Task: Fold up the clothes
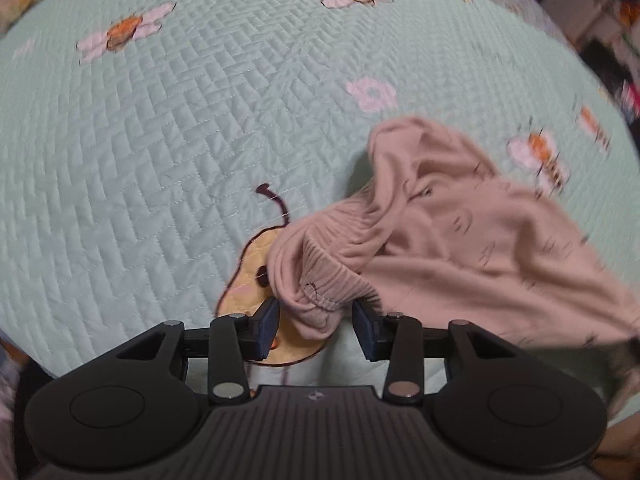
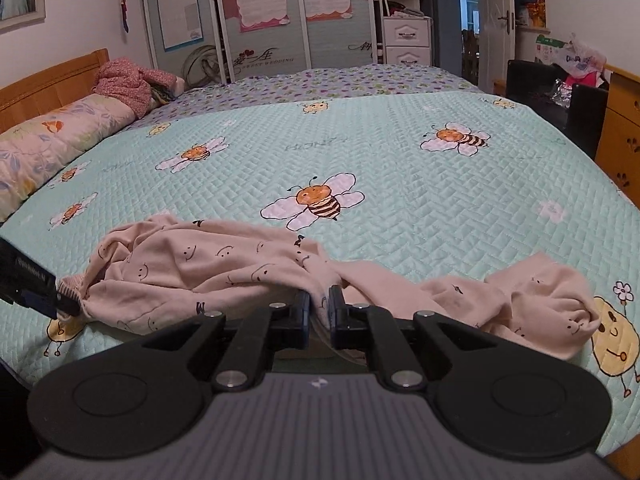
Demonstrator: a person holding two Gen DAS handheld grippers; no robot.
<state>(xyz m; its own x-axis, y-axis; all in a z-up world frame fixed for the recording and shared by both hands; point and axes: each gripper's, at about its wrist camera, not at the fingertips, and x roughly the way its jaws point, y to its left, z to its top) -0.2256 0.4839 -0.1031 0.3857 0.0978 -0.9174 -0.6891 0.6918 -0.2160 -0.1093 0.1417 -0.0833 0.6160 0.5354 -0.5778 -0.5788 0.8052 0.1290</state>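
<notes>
A pale pink garment (image 2: 192,272) printed with small smiley faces lies crumpled across the near part of the green bee-print quilt (image 2: 400,184). My right gripper (image 2: 319,305) is shut on a fold near the garment's middle, with fabric pinched between its nearly touching pads. In the left wrist view the same garment (image 1: 460,240) spreads to the right. My left gripper (image 1: 316,320) holds its bunched ribbed band (image 1: 332,276) between half-spread pads, raised a little over a yellow pear print. That left gripper's fingertips (image 2: 66,305) show at the left edge of the right wrist view, on the ribbed edge.
A flowered pillow (image 2: 52,136) and a heap of red-patterned clothes (image 2: 128,84) lie by the wooden headboard at far left. A wardrobe with posters (image 2: 260,20) stands beyond the bed. A wooden desk (image 2: 620,136) and a dark chair (image 2: 580,112) flank the right side.
</notes>
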